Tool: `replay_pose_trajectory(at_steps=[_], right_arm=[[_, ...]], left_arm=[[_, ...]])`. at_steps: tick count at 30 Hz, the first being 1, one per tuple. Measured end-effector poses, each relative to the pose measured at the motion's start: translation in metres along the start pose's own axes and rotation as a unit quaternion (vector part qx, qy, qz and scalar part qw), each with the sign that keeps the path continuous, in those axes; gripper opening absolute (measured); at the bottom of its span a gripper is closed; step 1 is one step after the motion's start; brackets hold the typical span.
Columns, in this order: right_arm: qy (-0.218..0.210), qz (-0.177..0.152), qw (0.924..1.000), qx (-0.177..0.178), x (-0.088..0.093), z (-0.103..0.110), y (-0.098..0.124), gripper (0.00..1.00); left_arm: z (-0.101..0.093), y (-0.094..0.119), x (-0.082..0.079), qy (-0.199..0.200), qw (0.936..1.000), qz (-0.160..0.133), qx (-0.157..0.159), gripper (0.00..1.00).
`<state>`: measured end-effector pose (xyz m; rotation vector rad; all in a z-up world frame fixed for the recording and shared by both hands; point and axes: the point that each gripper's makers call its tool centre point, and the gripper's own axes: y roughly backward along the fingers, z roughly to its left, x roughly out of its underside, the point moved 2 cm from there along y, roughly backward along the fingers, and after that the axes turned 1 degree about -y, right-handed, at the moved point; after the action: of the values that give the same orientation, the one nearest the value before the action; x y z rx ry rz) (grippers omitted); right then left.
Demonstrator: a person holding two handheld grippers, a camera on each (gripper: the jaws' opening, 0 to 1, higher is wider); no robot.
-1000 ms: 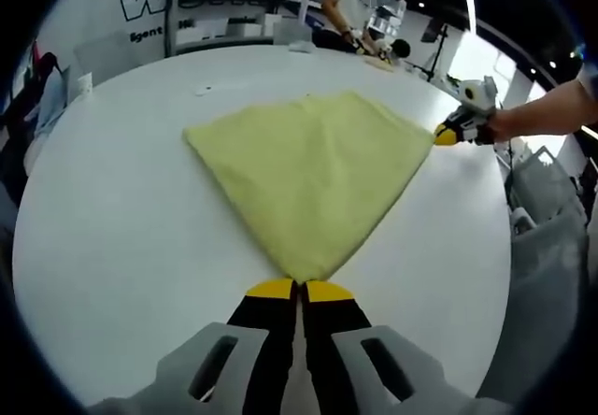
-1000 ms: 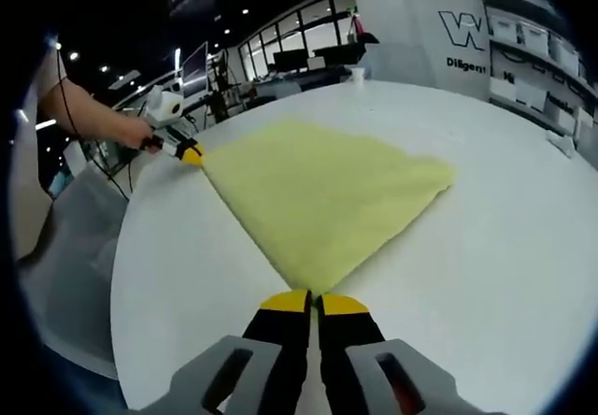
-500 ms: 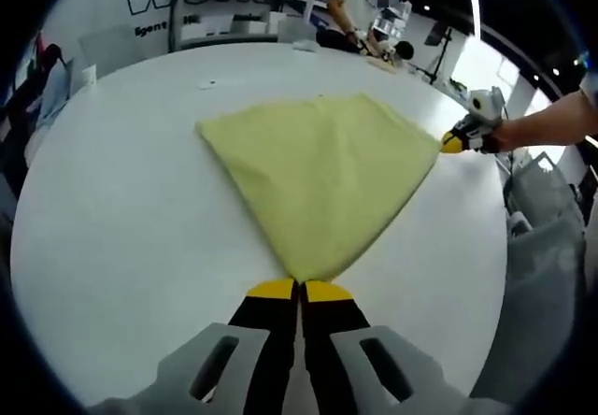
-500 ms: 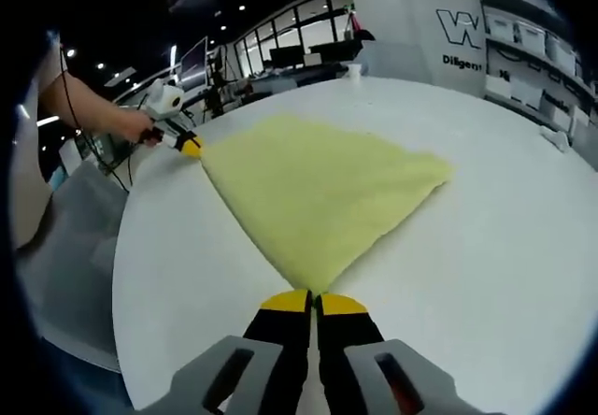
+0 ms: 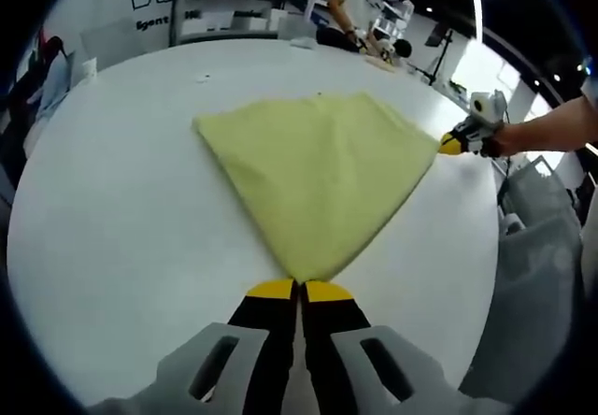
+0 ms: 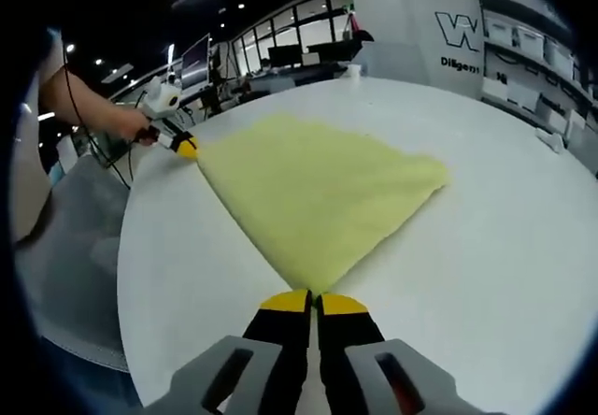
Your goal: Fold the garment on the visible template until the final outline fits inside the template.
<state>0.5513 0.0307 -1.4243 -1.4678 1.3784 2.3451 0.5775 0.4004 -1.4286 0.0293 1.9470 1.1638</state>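
two corners of the yellow garment (image 5: 318,177) are pinched, one by the left tongs (image 5: 299,290), one by the right tongs (image 6: 314,301); it lies spread mid-tabletop (image 5: 121,219).

A pale yellow garment (image 5: 322,177) of soft, slightly fuzzy cloth is seen spread flat on a white round surface (image 5: 121,247). It is drawn out into a roughly four-cornered, kite-like shape, with its edges pulled nearly straight. One corner is pinched between the closed jaws of the left gripper (image 5: 299,290), and the neighbouring corner is pinched between the closed jaws of the right gripper (image 6: 315,300). In the right gripper view the cloth (image 6: 318,195) is seen lying smooth, with only faint creases, and its far corner is rounded and rests on the surface.
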Motion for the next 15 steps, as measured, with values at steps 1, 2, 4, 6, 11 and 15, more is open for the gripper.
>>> replay_pose_trajectory(at_steps=[1, 2, 4, 6, 11, 15], right_arm=[[-0.001, 0.001, 1.0000, -0.001, 0.001, 0.001, 0.000, 0.00], [-0.001, 0.001, 1.0000, -0.003, 0.001, 0.002, 0.000, 0.00], [-0.004, 0.004, 1.0000, -0.001, 0.003, 0.002, 0.000, 0.00], [-0.014, 0.009, 0.9999, 0.001, 0.006, 0.001, 0.000, 0.00], [-0.031, 0.013, 0.9994, 0.005, 0.007, 0.004, 0.004, 0.01], [-0.040, 0.007, 0.9990, 0.017, 0.004, 0.004, 0.010, 0.08]], left_arm=[[-0.001, 0.001, 0.001, -0.001, 1.0000, 0.000, -0.001, 0.01], [-0.001, 0.001, 0.002, -0.001, 1.0000, 0.000, -0.002, 0.01], [-0.004, 0.002, 0.005, -0.002, 1.0000, 0.000, -0.002, 0.02], [-0.006, 0.003, 0.006, -0.006, 1.0000, -0.001, -0.004, 0.02], [-0.005, 0.007, 0.003, 0.003, 0.9999, -0.009, -0.012, 0.14], [-0.003, 0.013, 0.003, 0.007, 0.9996, -0.011, -0.024, 0.29]])
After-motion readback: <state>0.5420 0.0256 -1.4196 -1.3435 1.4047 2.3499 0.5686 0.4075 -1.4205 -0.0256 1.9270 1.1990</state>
